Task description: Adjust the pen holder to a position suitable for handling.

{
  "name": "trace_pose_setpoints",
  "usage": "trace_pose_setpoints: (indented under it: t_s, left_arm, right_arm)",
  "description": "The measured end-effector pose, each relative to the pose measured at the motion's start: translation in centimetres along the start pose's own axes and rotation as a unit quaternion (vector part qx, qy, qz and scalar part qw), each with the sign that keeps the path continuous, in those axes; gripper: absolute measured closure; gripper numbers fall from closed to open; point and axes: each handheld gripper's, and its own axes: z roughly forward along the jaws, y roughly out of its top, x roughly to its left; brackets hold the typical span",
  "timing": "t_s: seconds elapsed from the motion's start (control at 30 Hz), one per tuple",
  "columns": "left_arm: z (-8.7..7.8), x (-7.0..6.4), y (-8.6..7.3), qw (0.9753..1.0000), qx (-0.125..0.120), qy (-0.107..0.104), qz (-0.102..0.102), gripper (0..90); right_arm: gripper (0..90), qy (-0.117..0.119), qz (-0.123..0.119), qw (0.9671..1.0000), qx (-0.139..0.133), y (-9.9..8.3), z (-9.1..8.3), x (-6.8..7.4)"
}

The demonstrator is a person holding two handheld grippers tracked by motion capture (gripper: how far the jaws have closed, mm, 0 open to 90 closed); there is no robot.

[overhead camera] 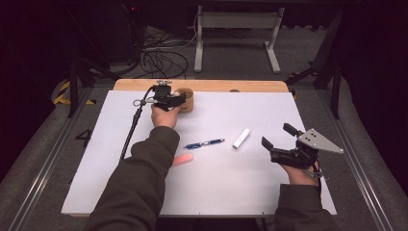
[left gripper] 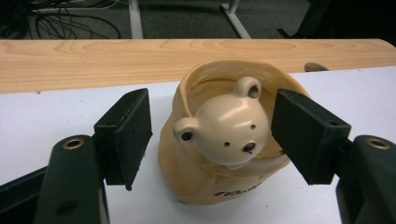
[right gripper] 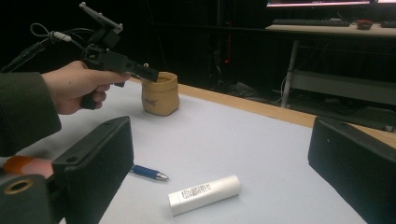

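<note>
A tan pot [left gripper: 205, 182] with a bear's face on its front stands near the far edge of the white sheet [overhead camera: 216, 183], also seen as the pot [overhead camera: 186, 99] in the high view and the pot [right gripper: 160, 94] in the right gripper view. My left gripper [left gripper: 217, 123] is open, one jaw on each side of the pot; the left pad is clear of it and the right pad is at its rim. The left gripper [overhead camera: 179, 98] is level with the pot's top. My right gripper [overhead camera: 276, 135] hovers open at the right with nothing between its jaws, the same right gripper [right gripper: 224, 154] looking over a white tube [right gripper: 204, 193].
A blue pen [overhead camera: 204, 143] and the white tube [overhead camera: 241, 138] lie mid-sheet. A pink-orange object [overhead camera: 183, 159] lies beside the left sleeve. The left gripper's cable [overhead camera: 131, 132] trails down the sheet's left side. A bare wooden strip [overhead camera: 216, 85] borders the far edge.
</note>
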Motion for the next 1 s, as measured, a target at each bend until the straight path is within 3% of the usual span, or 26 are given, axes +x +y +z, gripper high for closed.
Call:
trace_pose_setpoints:
  t_s: [0.33,0.77,0.87,0.93,1.0]
  left_arm:
    - [0.62,0.2,-0.17,0.9999,0.002,0.001,-0.017,33.4]
    - [1.07,0.43,-0.19,0.9989,0.001,-0.018,-0.043,46.6]
    - [0.95,0.3,-0.12,0.9992,0.002,-0.01,-0.038,47.8]
    - [0.62,0.15,0.02,0.9996,-0.003,0.008,-0.025,52.3]
    - [0.49,0.36,0.09,0.9994,0.005,0.005,-0.034,54.1]
  right_arm:
    - [7.5,0.002,0.001,1.0,0.001,-0.06,0.21,0.11]
    - [7.6,0.003,0.002,1.0,0.001,-0.06,0.3,0.17]
    - [7.7,0.004,0.001,1.0,0.0,-0.06,0.35,0.2]
    - [7.7,0.004,0.0,1.0,0.001,-0.08,0.38,0.21]
    - [7.7,0.004,0.0,1.0,0.001,-0.07,0.38,0.21]
